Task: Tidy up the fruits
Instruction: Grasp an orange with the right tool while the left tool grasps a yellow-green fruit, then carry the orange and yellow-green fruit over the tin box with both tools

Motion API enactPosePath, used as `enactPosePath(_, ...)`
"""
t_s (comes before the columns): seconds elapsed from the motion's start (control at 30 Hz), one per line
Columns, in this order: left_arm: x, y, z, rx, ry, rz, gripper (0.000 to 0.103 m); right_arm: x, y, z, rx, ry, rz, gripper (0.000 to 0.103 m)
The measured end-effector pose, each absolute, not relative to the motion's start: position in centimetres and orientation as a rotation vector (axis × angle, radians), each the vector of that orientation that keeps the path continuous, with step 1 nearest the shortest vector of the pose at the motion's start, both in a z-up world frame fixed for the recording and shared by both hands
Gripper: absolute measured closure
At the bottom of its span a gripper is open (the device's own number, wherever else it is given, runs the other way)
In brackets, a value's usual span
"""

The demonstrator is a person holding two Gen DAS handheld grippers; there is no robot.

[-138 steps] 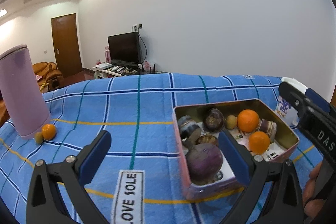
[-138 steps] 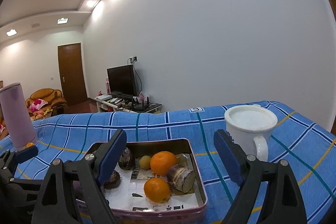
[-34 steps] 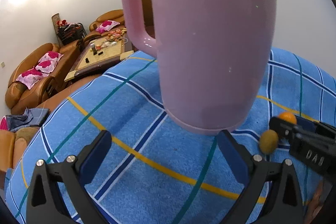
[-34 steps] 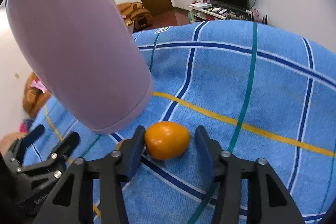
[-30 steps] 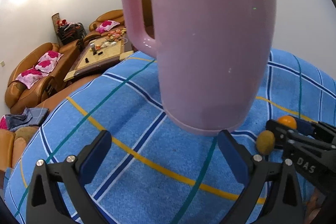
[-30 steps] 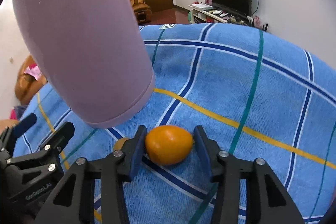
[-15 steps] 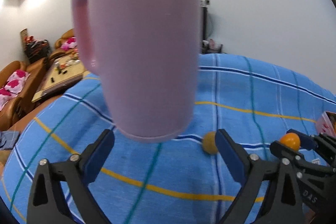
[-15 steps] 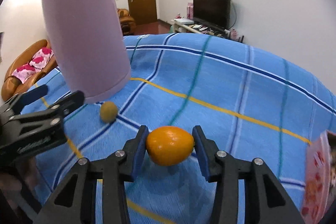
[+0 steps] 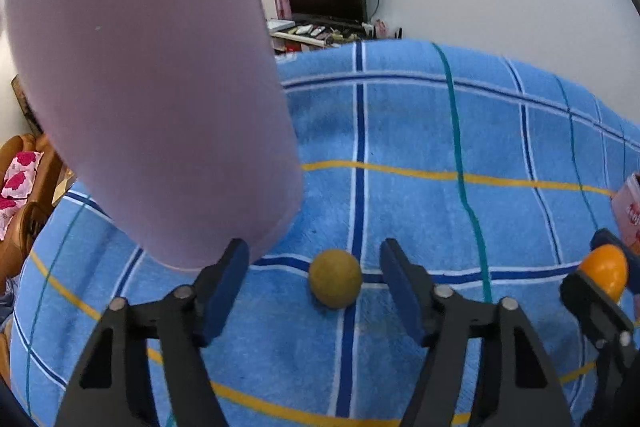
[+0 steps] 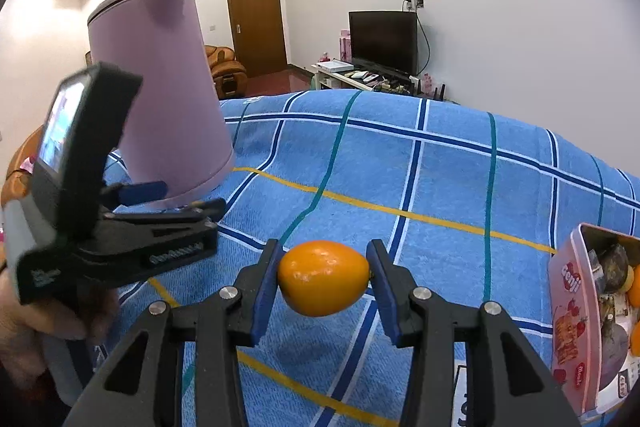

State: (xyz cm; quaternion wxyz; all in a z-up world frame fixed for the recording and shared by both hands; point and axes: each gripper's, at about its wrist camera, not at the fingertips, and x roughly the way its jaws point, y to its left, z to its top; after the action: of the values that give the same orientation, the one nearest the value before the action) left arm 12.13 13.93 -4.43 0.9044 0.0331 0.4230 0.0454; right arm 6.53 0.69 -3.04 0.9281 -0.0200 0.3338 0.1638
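Rightward, the pink tin holds dark and orange fruits, while the right gripper clamps a glossy orange kumquat and the left gripper gapes around a dull olive fruit.

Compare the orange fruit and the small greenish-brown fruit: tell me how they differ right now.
The orange fruit is bright orange, egg-shaped and glossy; the greenish-brown fruit is dull, rounder and looks smaller. The orange one is clamped in the right gripper, off the cloth; the other lies on the blue cloth between the open fingers of the left gripper, untouched. Both are whole.
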Motion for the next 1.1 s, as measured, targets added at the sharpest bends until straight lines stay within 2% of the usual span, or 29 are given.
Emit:
enactPosePath(0.17, 12.6, 14.4, -4.7, 0.026, 0.901, 0.070, 0.046, 6.4, 0.7, -3.1, -0.040, 0.681, 0.344, 0.057)
enactPosePath(0.33, 12.2, 15.7, -4.7, -0.019, 0.902, 0.025, 0.065, 6.4, 0.8, -3.1, -0.046, 0.679, 0.339, 0.057)
enactPosePath(0.47, 11.6, 16.0, -4.7, -0.033, 0.897, -0.005, 0.074, 6.0, 0.8, -2.9, -0.058, 0.657, 0.321, 0.057)
enactPosePath(0.6, 10.2, 16.4, -4.2, -0.057, 0.860, -0.007, 0.075, 5.2, 1.1, -2.4, -0.089, 0.608, 0.298, 0.057)
enactPosePath(0.9, 5.5, 15.5, -1.2, -0.040, 0.628, 0.052, 0.075, 3.0, 2.0, -1.4, -0.171, 0.497, 0.252, 0.057)
enactPosePath(1.1, 4.7, 14.7, -0.5, -0.054, 0.572, 0.060, 0.075, 2.5, 1.7, -1.2, -0.184, 0.473, 0.225, 0.057)
